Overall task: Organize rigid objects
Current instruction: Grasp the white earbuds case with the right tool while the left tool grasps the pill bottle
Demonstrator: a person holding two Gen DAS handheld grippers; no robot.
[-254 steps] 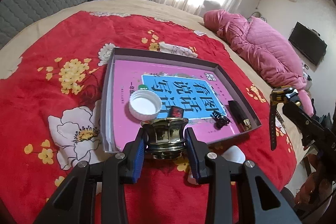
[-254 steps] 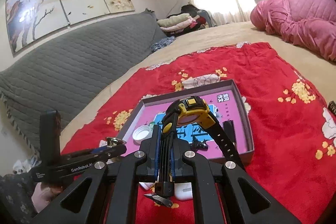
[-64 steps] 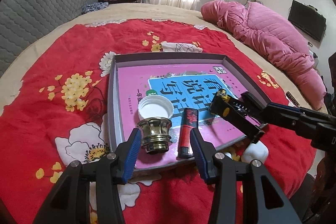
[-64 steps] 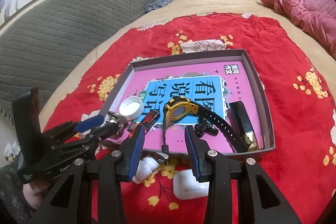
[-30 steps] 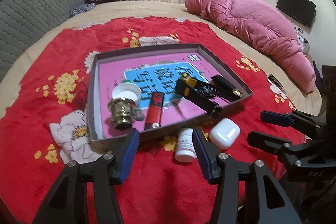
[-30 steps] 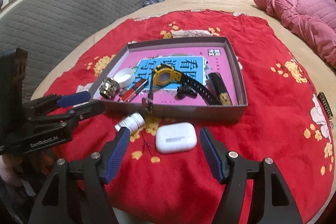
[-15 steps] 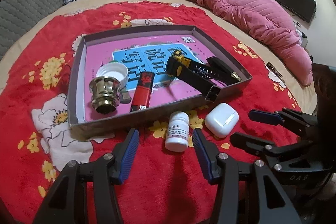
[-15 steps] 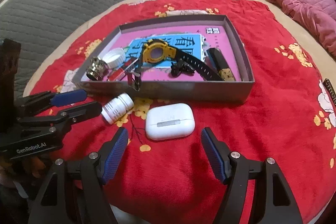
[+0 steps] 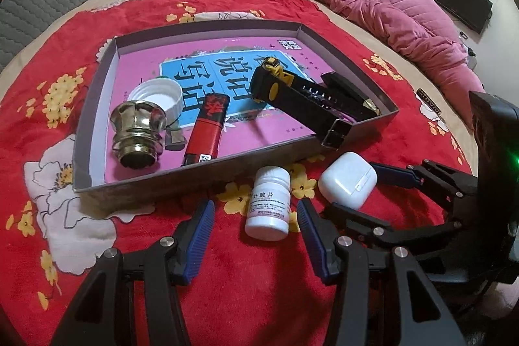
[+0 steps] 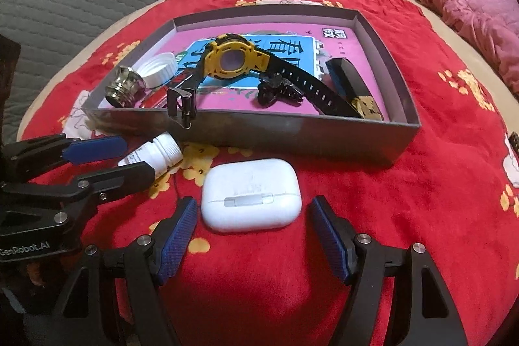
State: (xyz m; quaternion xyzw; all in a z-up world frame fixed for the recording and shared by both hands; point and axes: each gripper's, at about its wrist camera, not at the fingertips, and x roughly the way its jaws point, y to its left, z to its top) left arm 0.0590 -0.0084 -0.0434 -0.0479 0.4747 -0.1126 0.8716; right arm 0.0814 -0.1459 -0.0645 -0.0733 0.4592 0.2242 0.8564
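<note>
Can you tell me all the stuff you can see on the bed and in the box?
Box: one, grey, shallow, on the red blanket.
Book: one, pink and blue, lining the box floor.
Watch: one, yellow and black, in the box, buckle over the near wall.
Metal knob: one, brassy, box's left corner.
Bottle cap: one, white, behind the knob.
Lighter: one, red and black, beside the knob.
Black bar: one, gold-tipped, box's right side.
Small black clip: one, by the watch strap.
Pill bottle: one, white, lying outside the box.
Earbud case: one, white, outside the box.
Blanket: one, red, flowered.
Pink quilt: one, behind.
Left gripper: open, around the pill bottle.
Right gripper: open, around the earbud case.
</note>
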